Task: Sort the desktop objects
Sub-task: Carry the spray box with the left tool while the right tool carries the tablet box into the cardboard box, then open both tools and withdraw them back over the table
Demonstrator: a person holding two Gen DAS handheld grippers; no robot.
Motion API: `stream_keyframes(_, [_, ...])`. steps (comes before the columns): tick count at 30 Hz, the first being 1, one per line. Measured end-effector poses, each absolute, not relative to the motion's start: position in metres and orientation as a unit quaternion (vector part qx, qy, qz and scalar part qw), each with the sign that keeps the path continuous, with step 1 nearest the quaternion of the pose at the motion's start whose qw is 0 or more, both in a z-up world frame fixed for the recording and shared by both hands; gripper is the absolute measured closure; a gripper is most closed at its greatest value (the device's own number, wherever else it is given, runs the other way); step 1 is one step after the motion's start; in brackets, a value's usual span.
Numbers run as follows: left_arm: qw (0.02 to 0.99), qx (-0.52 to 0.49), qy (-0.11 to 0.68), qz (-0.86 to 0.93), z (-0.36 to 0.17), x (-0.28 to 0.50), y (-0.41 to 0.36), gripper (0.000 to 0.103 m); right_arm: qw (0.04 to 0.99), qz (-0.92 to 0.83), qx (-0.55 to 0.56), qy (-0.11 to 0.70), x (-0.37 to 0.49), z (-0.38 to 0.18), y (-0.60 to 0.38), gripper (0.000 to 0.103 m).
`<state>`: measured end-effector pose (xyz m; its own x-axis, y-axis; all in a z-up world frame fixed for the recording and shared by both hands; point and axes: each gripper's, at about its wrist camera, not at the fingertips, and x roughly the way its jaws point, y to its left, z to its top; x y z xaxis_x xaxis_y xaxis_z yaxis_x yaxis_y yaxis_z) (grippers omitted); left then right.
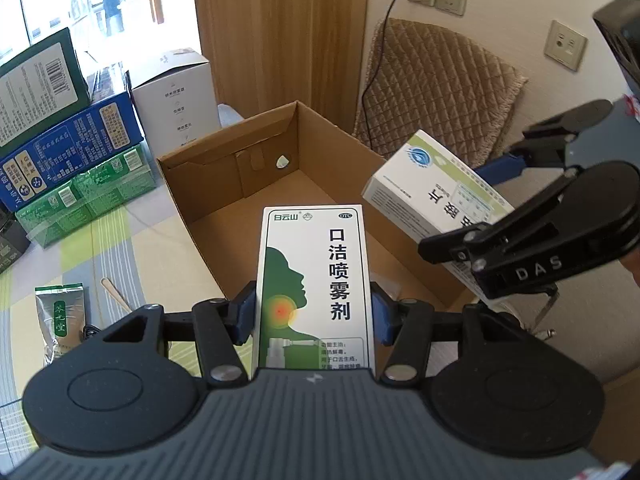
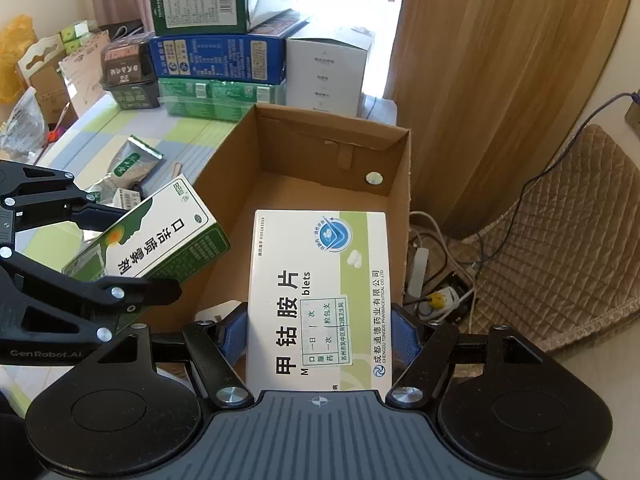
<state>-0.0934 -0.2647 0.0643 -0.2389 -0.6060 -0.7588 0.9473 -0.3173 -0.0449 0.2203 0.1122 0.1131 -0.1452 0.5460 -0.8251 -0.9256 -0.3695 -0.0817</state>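
The left hand-held gripper (image 1: 314, 316) is partly closed, its 2 blue pads (image 1: 245, 314) pressing the long sides of a tall white-and-green cardboard spray box with a head silhouette (image 1: 316, 280), which stands upright between them. In the left wrist view this spray box hangs over the near part of an open brown corrugated cardboard carton (image 1: 224, 160) whose floor is bare; a small round hole shows in its far wall at about 12 o'clock. The right hand-held gripper (image 2: 320, 336) stands somewhat wider, its blue pads (image 2: 404, 338) clamped on the edges of a flat white-and-light-green cardboard tablet box with a blue round logo (image 2: 320, 292), held over the same carton near its right wall. In the left view this tablet box appears at 2 o'clock, above the carton's right rim; in the right view the spray box sits at 9 o'clock over the carton's left rim. The carton rests on a table with a green, yellow and grey checked cloth (image 1: 120, 248). At 10 o'clock in the left view stands a stack of green, blue and dark-green packages (image 1: 68, 152) beside a white carton (image 1: 176, 96). A silver-green foil sachet (image 1: 60, 316) lies on the cloth at 8 o'clock.
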Motion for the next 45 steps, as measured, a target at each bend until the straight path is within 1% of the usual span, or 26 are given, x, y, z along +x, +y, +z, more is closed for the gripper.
stream_keyframes(16, [0.511, 0.297, 0.285, -0.754, 0.058, -0.097, -0.285, 0.052, 0.529, 0.711, -0.393, 0.247, 0.228, 0.105, 0.127, 0.035])
stream_keyframes(17, [0.512, 0.292, 0.286, -0.756, 0.058, -0.097, -0.285, 0.051, 0.53, 0.71, -0.392, 0.248, 0.228, 0.105, 0.127, 0.035])
stream_keyframes(18, [0.516, 0.288, 0.287, -0.754, 0.058, -0.096, -0.286, 0.047, 0.531, 0.709, -0.391, 0.248, 0.229, 0.105, 0.128, 0.035])
stream_keyframes(19, [0.518, 0.286, 0.287, -0.753, 0.059, -0.095, -0.287, 0.047, 0.533, 0.708, -0.391, 0.249, 0.229, 0.105, 0.128, 0.035])
stream_keyframes(24, [0.52, 0.29, 0.273, -0.756, 0.064, -0.089, -0.282, 0.047, 0.534, 0.708, -0.385, 0.254, 0.231, 0.104, 0.129, 0.035])
stream_keyframes(36, [0.533, 0.299, 0.268, -0.745, 0.063, -0.063, -0.269, 0.047, 0.539, 0.715, -0.354, 0.272, 0.222, 0.102, 0.137, 0.035])
stream_keyframes(37, [0.534, 0.299, 0.269, -0.744, 0.063, -0.061, -0.268, 0.047, 0.538, 0.717, -0.347, 0.275, 0.223, 0.102, 0.138, 0.034])
stream_keyframes(38, [0.534, 0.299, 0.269, -0.743, 0.062, -0.059, -0.267, 0.046, 0.539, 0.716, -0.343, 0.28, 0.224, 0.103, 0.139, 0.032])
stream_keyframes(39, [0.535, 0.3, 0.27, -0.742, 0.061, -0.057, -0.266, 0.046, 0.541, 0.715, -0.34, 0.282, 0.224, 0.104, 0.14, 0.027])
stream_keyframes(41, [0.536, 0.3, 0.271, -0.741, 0.06, -0.054, -0.264, 0.046, 0.546, 0.716, -0.338, 0.276, 0.224, 0.107, 0.137, 0.023])
stream_keyframes(45, [0.537, 0.303, 0.275, -0.738, 0.056, -0.047, -0.26, 0.045, 0.549, 0.715, -0.336, 0.271, 0.224, 0.111, 0.13, 0.021])
